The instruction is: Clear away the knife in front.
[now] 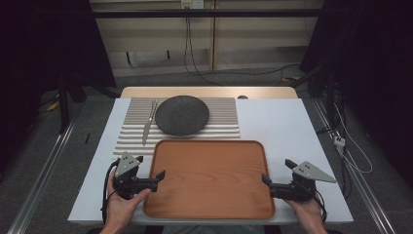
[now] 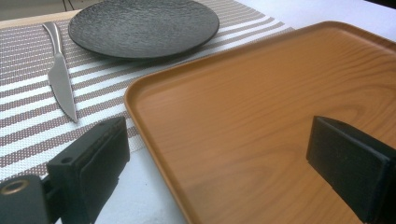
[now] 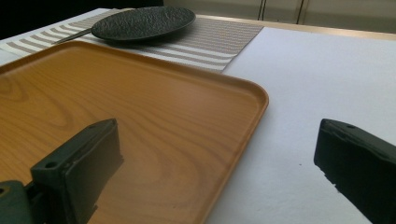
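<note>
Presently, left hand-held gripper (image 1: 153, 166) and right hand-held gripper (image 1: 276, 171) both stand spread, each straddling a side rim of the wooden tray (image 1: 209, 180).

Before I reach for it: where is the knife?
In the high view the knife lies on the striped placemat, left of the dark plate, beyond the tray's far left corner.

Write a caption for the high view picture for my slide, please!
Two open grippers, left and right, straddle the wooden tray's side rims.
</note>
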The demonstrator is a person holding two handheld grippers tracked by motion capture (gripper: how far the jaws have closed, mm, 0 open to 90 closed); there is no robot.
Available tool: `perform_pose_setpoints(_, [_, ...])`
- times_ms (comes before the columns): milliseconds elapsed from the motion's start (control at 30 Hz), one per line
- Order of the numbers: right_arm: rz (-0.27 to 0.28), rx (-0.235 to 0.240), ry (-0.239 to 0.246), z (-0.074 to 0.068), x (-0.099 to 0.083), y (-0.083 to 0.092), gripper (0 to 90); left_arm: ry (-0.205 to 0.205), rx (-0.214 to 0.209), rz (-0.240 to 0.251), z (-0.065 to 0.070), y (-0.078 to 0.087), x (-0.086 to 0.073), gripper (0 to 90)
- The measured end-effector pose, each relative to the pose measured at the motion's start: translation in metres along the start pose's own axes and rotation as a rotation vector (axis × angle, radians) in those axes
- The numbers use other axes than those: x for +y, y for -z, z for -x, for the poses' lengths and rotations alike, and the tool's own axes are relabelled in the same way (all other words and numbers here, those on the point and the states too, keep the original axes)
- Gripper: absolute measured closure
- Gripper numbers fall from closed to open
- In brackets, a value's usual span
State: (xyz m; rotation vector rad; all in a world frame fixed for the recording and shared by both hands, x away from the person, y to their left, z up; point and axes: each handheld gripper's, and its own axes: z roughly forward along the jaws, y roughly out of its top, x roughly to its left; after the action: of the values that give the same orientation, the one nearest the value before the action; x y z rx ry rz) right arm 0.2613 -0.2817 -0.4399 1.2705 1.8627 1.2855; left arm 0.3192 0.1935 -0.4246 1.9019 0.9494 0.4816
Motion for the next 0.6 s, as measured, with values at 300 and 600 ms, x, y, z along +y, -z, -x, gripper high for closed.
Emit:
perform_pose_setpoints(300, [-0.009,0.003,-0.004,0.001,0.0,-0.002,0.3,0.005,-0.014,-0.021,-0.002,-0.002,0.006,5.1])
perform_pose_setpoints(600, [-0.019,0.014,-0.002,0.0,0.0,-0.004,0.3,-0.005,-0.014,-0.038,-0.008,-0.007,0.017,5.6])
